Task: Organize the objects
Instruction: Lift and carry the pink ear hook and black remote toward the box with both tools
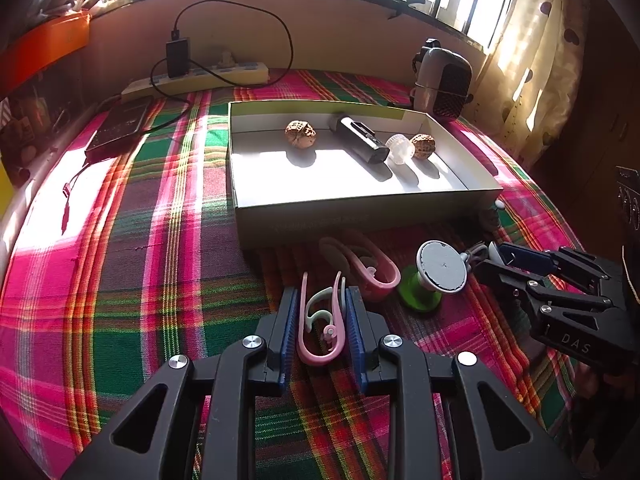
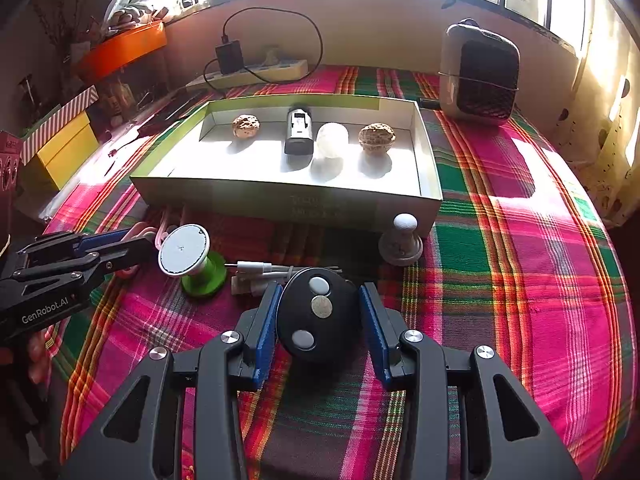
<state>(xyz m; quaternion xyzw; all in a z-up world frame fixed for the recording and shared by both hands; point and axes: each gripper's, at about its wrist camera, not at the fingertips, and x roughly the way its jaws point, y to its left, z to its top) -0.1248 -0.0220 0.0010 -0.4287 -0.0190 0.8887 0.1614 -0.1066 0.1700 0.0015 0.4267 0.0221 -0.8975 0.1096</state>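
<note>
My left gripper (image 1: 322, 294) is shut on a pink and mint hair clip (image 1: 320, 354), both blue pads against its sides, just above the plaid cloth. A second pink clip (image 1: 372, 268) lies ahead of it. My right gripper (image 2: 320, 286) is shut on a black oval remote (image 2: 316, 316) with three round buttons. The shallow white box (image 2: 280, 196) ahead holds two walnuts (image 2: 246, 125) (image 2: 377, 138), a black cylinder (image 2: 298, 132) and a clear cap (image 2: 331, 140). A green-footed spool (image 2: 188, 252) stands between the grippers, with a bundled white cable (image 2: 256, 272) beside it.
A white knob-shaped piece (image 2: 402, 240) stands at the box's near right corner. Behind the box sit a power strip (image 2: 256, 72) with a black charger and a grey heater-like unit (image 2: 480, 76). A dark flat device (image 1: 120, 126) lies far left. An orange box (image 2: 120, 50) is on the left shelf.
</note>
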